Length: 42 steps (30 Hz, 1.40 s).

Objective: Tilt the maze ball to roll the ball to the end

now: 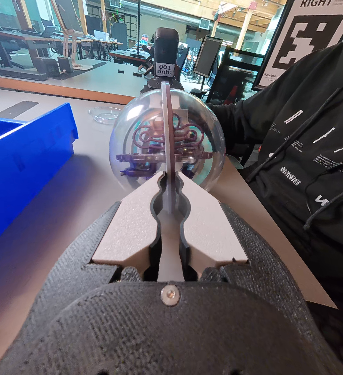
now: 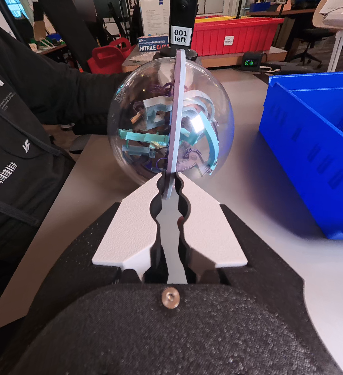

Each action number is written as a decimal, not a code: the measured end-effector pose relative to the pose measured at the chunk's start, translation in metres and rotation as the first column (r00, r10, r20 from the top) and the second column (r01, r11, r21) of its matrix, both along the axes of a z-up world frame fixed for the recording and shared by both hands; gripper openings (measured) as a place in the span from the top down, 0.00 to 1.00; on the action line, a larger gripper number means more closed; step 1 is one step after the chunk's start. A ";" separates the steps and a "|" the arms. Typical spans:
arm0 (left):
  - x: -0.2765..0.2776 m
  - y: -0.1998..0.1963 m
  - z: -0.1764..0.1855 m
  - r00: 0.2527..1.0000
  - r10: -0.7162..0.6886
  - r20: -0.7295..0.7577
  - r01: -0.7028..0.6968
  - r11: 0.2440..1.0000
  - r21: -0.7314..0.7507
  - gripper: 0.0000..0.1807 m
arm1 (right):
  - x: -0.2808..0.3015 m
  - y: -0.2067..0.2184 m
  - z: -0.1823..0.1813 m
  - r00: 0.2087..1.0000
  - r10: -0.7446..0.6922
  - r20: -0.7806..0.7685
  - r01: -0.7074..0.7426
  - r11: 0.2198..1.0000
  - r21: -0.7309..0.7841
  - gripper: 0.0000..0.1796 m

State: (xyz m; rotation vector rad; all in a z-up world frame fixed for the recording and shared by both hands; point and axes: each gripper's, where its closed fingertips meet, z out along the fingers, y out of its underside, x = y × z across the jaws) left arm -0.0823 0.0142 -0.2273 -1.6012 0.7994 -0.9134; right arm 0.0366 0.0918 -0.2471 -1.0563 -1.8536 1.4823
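Both tongs are clamped on the maze ball (image 1: 167,142), one on each side. My left tongs (image 1: 169,174) pinch the near edge of the flat ring (image 1: 166,129) that runs around the clear globe, with the ring slotted edge-on between the two pale fingers (image 1: 138,213). My right tongs (image 2: 169,176) do the same on the opposite edge of the ring, and the ring stands roughly upright in both views. In the left wrist view the right tongs (image 1: 164,85) show behind the ball at the far edge. In the right wrist view the left tongs (image 2: 179,51) sit at the top of the ring. The maze ball is held up off the grey worktop (image 1: 45,233), between the two tongs and just in front of the person in a black hoodie (image 1: 300,152). Purple looping tracks (image 1: 152,136) are visible inside from the left. Teal and pale blue tracks (image 2: 146,138) are visible from the right. A small shiny metal ball (image 1: 191,134) seems to sit in a purple loop right of the ring, but I can't be sure. A blue bin (image 1: 24,162) sits on the worktop beside the maze ball, apart from it. A clear shallow dish (image 1: 103,114) lies further back on the worktop.
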 end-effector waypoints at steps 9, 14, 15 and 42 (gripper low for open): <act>-0.002 0.003 0.001 0.999 0.030 -0.011 -0.029 0.999 0.026 0.97 | -0.001 0.002 0.008 0.999 -0.015 -0.050 0.015 1.000 -0.002 0.96; -0.004 0.008 0.015 0.996 0.089 -0.013 -0.087 0.989 0.118 0.96 | -0.003 0.005 0.023 0.987 -0.056 -0.148 0.064 0.997 0.052 0.96; -0.005 0.009 0.018 0.994 0.106 -0.008 -0.104 0.985 0.137 0.96 | -0.004 0.006 0.024 0.985 -0.066 -0.161 0.079 0.994 0.072 0.96; -0.008 0.008 0.033 0.989 0.149 0.005 -0.146 0.962 0.231 0.96 | -0.013 0.007 0.004 0.978 -0.097 -0.185 0.149 0.945 0.292 0.96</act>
